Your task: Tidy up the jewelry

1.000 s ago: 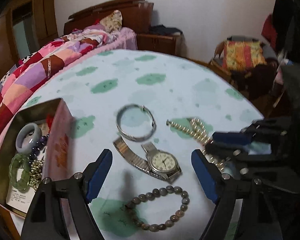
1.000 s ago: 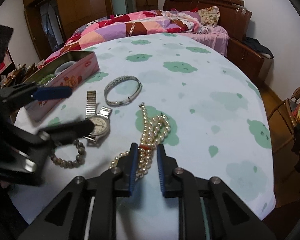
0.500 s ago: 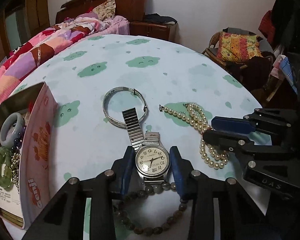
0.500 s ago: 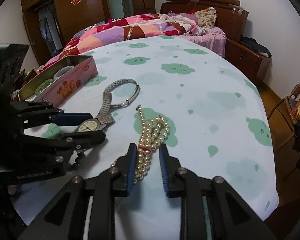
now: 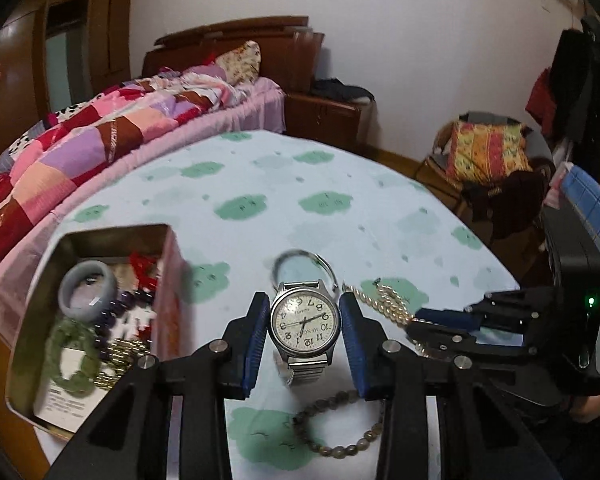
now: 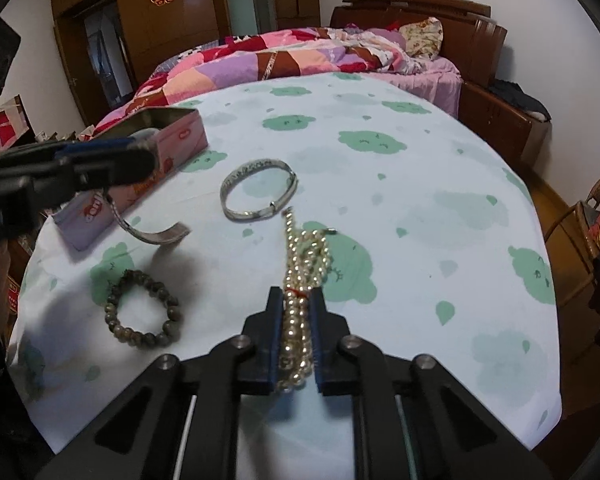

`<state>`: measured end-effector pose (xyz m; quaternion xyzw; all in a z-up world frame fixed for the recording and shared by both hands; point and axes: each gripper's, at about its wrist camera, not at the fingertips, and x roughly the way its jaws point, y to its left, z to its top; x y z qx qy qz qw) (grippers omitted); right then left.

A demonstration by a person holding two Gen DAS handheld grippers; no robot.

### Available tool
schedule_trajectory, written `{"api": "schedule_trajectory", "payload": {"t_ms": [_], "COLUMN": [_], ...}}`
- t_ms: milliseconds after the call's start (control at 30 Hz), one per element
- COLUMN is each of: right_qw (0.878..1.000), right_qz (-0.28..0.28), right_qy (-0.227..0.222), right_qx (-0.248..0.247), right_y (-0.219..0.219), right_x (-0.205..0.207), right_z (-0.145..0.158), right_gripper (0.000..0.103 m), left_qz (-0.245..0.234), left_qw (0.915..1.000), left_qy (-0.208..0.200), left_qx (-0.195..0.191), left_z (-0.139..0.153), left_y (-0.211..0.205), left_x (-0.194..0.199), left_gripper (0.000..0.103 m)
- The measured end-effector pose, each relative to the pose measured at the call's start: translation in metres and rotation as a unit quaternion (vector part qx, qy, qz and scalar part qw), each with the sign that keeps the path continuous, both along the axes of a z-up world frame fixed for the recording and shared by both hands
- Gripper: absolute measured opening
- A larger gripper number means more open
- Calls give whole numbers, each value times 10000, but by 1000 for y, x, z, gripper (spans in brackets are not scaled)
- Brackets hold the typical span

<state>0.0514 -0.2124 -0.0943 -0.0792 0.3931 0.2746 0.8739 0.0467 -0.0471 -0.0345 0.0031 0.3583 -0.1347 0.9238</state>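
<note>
My left gripper (image 5: 305, 326) is shut on a silver wristwatch (image 5: 305, 322) and holds it above the table; its metal band (image 6: 156, 232) hangs below the gripper in the right wrist view. My right gripper (image 6: 296, 320) is shut on a pearl necklace (image 6: 304, 264) whose far end trails on the cloth. An open pink tin (image 5: 168, 280) at the left holds a grey bangle (image 5: 86, 288), green beads and other pieces. A silver bangle (image 6: 258, 190) and a dark bead bracelet (image 6: 142, 308) lie on the table.
The round table (image 6: 420, 200) has a white cloth with green cloud prints. A bed with a patchwork quilt (image 5: 80, 152) stands behind it. A chair with a colourful cushion (image 5: 488, 152) is at the right.
My left gripper closed on the watch and lifted it off the table, swinging toward the tin. My right gripper stayed shut on the pearl necklace and lifted its near end.
</note>
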Motion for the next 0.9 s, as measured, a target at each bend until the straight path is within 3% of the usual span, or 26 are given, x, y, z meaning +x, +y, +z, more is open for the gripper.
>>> {"api": "schedule_trajectory", "payload": {"t_ms": [467, 900], "right_qw": [9975, 9913], "right_qz": [8, 591], "right_qy": [-613, -1047], "right_qx": [342, 536], "right_y": [2, 49], "right_x": [0, 8], "right_z": [54, 91], "right_gripper": [9, 9], "left_qz": [368, 977], "left_qw": [9980, 9928], "left_qy": [-495, -698], "left_qx": [-103, -40], "left_z": [40, 54], "left_y": [38, 92], "left_x": [-12, -18], "left_gripper": [37, 37]}}
